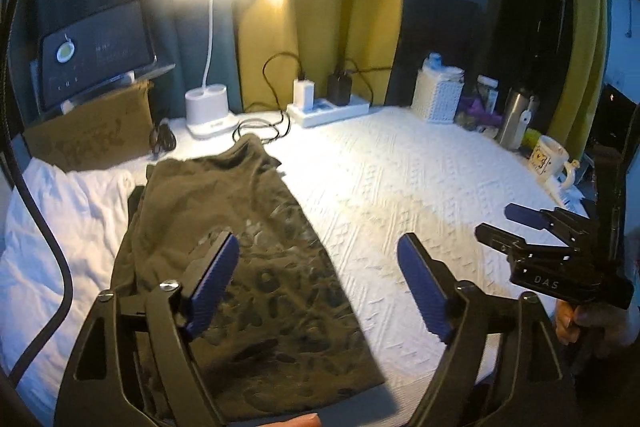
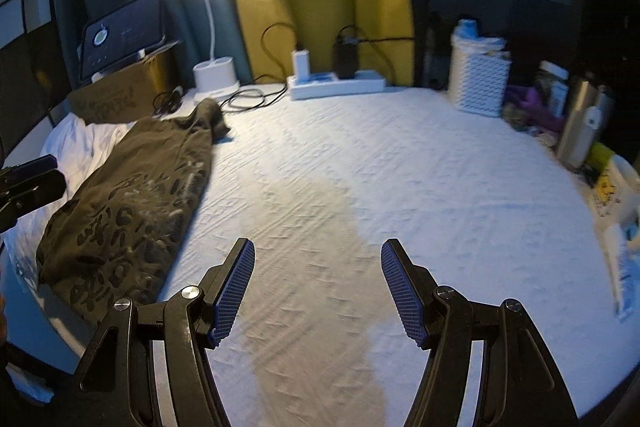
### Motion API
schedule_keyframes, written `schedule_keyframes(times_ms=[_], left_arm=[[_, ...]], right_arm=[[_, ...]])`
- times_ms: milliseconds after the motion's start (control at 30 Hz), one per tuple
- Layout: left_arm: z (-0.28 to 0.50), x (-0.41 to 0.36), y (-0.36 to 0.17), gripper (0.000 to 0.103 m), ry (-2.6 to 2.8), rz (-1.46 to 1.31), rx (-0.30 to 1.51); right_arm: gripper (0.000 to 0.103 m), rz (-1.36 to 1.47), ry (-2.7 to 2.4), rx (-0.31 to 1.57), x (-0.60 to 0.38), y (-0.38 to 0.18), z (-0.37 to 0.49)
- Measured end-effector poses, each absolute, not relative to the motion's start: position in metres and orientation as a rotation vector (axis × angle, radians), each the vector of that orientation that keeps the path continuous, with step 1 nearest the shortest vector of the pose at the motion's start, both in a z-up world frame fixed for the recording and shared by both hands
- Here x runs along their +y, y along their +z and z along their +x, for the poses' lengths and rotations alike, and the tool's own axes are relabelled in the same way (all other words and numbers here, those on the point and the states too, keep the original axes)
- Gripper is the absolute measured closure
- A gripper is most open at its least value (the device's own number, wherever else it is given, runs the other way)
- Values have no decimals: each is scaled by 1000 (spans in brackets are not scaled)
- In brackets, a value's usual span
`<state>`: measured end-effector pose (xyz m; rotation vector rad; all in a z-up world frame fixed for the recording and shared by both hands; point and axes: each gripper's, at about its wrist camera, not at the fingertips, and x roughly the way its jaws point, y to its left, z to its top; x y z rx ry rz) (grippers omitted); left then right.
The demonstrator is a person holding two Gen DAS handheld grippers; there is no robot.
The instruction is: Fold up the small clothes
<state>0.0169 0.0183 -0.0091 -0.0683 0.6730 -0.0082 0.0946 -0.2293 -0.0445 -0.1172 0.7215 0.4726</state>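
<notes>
An olive-green printed cotton garment (image 1: 240,267) is laid lengthwise on the left part of the white textured surface (image 1: 420,187), already folded into a long narrow strip, with its far end bunched near the white desk lamp (image 1: 208,107) and partly lying over a white cloth (image 1: 60,227). The left tool (image 1: 320,287) is held above the strip's near half with its jaws wide apart and nothing between them. The right tool (image 2: 318,291) is likewise spread and empty, over bare surface well to the right of the garment. The fabric is judged to be light, soft and limp, so it would sag and slide if lifted at one point only. The near hem corners are judged the best places to be pinched, both layers together; the exact edge there is somewhat blurred, so the layer count cannot be confirmed.
</notes>
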Motion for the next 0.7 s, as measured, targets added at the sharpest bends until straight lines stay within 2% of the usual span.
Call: schedule_keyframes(times_ms=[133,200,233,400,700], left_arm=[[12,13,3,19,5,-59,637],[8,9,9,7,7,-44,619],[5,7,12,6,12,-39,601],[-2,3,24,6,20,-31,559],[-20,-4,50,6,33,-17,468]], right_arm=[[35,-108,438,674,-251,-27,86],[35,-106,416,648,-260,-17,81],[35,-108,407,637,-265,-13,79],[25,-124,389,568,-281,12,63],[19,-120,384,451,-300,56,33]])
